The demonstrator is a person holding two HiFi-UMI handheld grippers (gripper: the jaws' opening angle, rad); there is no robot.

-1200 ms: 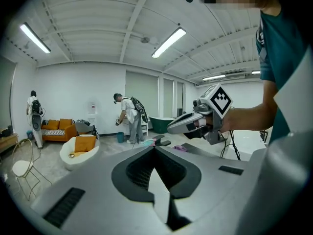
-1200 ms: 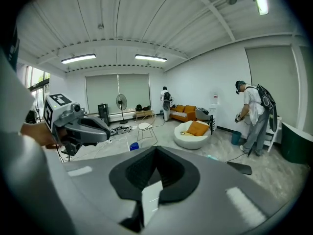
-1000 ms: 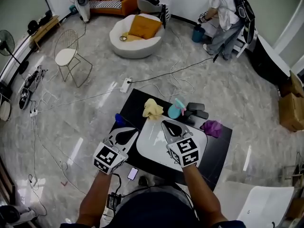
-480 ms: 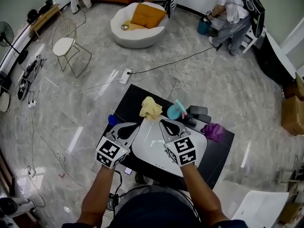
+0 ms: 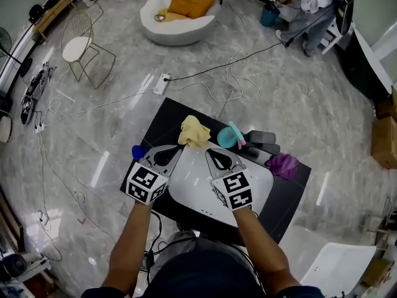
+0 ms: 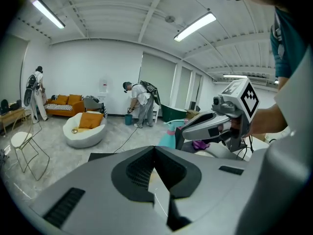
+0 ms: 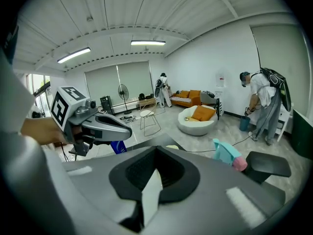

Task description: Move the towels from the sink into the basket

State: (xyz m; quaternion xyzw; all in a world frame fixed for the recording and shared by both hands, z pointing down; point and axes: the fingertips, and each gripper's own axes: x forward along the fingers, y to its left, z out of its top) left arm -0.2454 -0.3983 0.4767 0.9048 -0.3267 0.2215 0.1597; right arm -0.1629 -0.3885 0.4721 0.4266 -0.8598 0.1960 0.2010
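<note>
A yellow towel (image 5: 194, 131) lies crumpled at the far rim of the white sink (image 5: 260, 191) on the black table (image 5: 286, 197). A purple towel (image 5: 283, 164) rests on the table to the sink's right. My left gripper (image 5: 180, 147) hovers over the sink's left rim, jaws shut and empty, tips just short of the yellow towel. My right gripper (image 5: 208, 149) hangs over the sink's middle, also shut and empty. In the left gripper view, the right gripper (image 6: 182, 133) passes in front of the purple towel (image 6: 199, 144). The left gripper (image 7: 124, 132) shows in the right gripper view.
A teal spray bottle (image 5: 231, 137) and black objects (image 5: 260, 138) stand behind the sink. A blue item (image 5: 138, 151) sits at the table's left edge. Cables and a power strip (image 5: 162, 83) lie on the floor beyond. A person (image 5: 307, 5) bends at the far right.
Both grippers have dropped lower and edged forward over the sink toward the yellow towel. Both stayed shut with nothing in them.
</note>
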